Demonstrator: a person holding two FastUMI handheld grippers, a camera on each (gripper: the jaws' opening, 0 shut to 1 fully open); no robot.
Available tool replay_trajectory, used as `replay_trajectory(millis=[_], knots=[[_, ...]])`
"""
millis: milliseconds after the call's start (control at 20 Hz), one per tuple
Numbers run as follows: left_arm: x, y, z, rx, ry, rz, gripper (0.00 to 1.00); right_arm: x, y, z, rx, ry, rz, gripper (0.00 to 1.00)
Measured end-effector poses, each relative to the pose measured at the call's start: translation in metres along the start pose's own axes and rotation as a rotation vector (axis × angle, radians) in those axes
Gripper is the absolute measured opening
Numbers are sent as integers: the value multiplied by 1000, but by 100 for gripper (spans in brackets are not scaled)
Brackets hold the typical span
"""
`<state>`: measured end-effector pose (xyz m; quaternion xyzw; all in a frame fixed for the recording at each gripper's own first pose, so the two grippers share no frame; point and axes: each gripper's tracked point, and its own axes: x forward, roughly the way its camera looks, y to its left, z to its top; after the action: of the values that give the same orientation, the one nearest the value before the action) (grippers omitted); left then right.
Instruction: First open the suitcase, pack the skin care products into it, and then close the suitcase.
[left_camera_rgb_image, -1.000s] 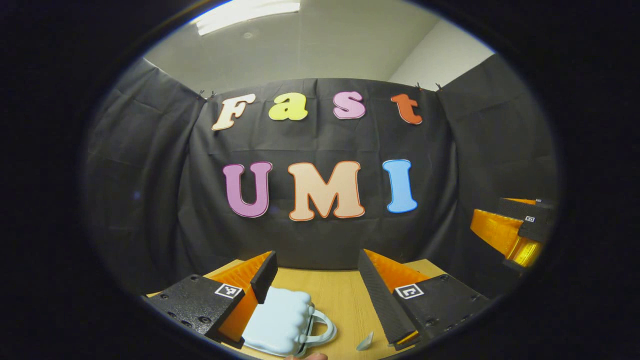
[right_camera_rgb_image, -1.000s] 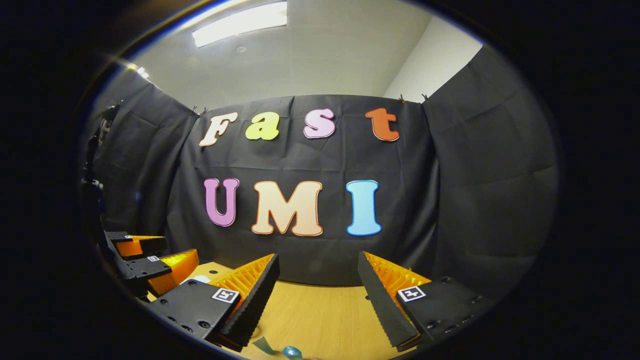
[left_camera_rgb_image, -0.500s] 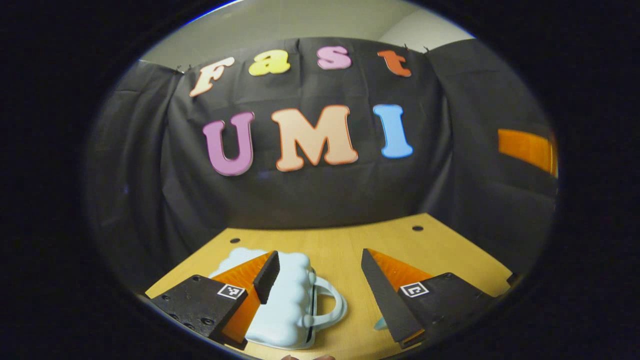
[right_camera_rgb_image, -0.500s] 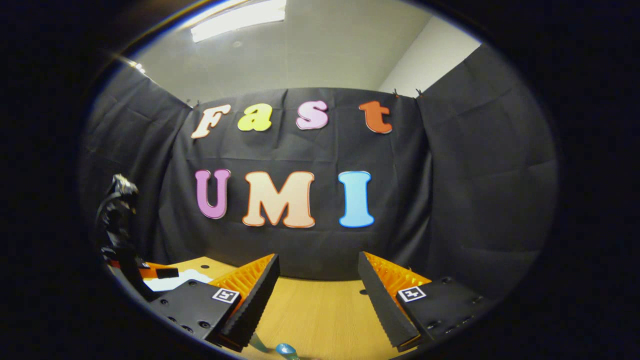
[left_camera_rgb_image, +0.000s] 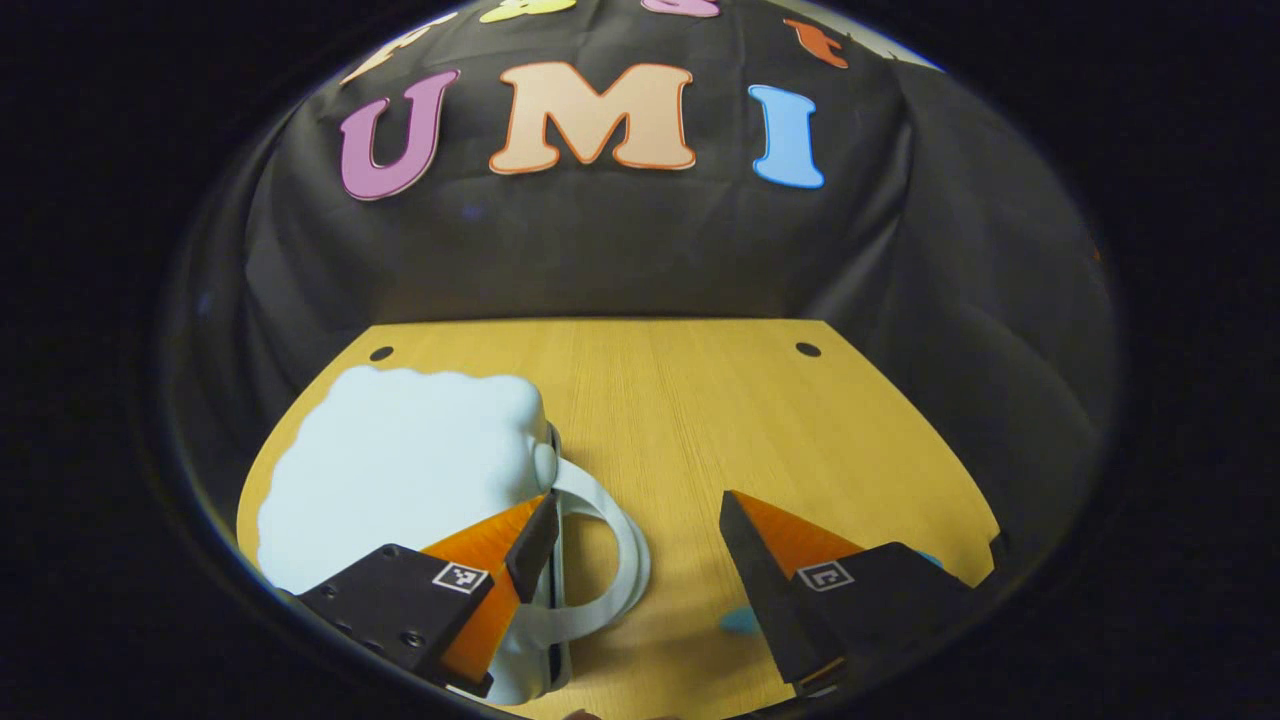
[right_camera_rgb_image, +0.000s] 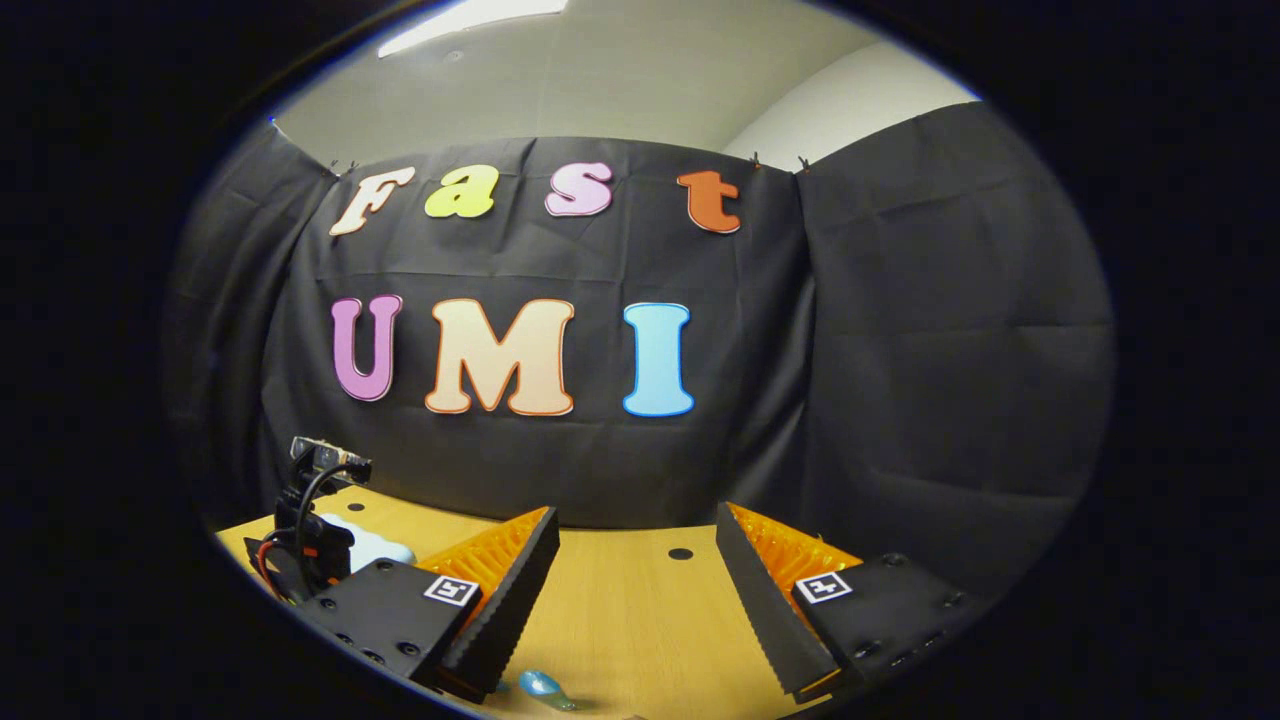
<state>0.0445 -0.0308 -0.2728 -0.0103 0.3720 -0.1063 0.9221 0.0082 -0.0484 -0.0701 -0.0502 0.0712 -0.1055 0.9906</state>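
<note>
Under my left tool (left_camera_rgb_image: 635, 540): pale suitcase (left_camera_rgb_image: 400, 465), handle (left_camera_rgb_image: 610, 570) between spread fingers.
Left nearer, gripping nothing; right tool (right_camera_rgb_image: 635, 585) open too, well apart over the surface (left_camera_rgb_image: 700, 420).

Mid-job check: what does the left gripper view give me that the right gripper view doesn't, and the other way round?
Left gripper view: the whole top of the pale blue cloud-shaped suitcase, with its white loop handle beside one finger of the open left gripper.
Right gripper view: the ceiling light strip, the left gripper's cabled back end, the open right gripper and a small blue teardrop-shaped item near it.
Shared: the light wooden table, the black cloth wall and the suitcase, just a sliver in the right gripper view.
</note>
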Motion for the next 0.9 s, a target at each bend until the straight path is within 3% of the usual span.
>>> replay_trajectory(millis=[200, 450, 700, 800, 900], knots=[[17, 0, -22, -7, 128, 22, 97, 2, -7, -5, -5, 10, -21, 99], [36, -1, -28, 24, 197, 55, 93, 6, -6, -9, -7, 16, -12, 99], [51, -10, -48, -24, 298, 23, 90, 8, -9, -14, -4, 22, -15, 99], [55, -12, -53, -56, 326, 2, 85, 8, -10, -14, -5, 20, -18, 99], [56, -5, -54, -66, 338, 18, 70, 9, -10, -15, -9, 19, -19, 99]])
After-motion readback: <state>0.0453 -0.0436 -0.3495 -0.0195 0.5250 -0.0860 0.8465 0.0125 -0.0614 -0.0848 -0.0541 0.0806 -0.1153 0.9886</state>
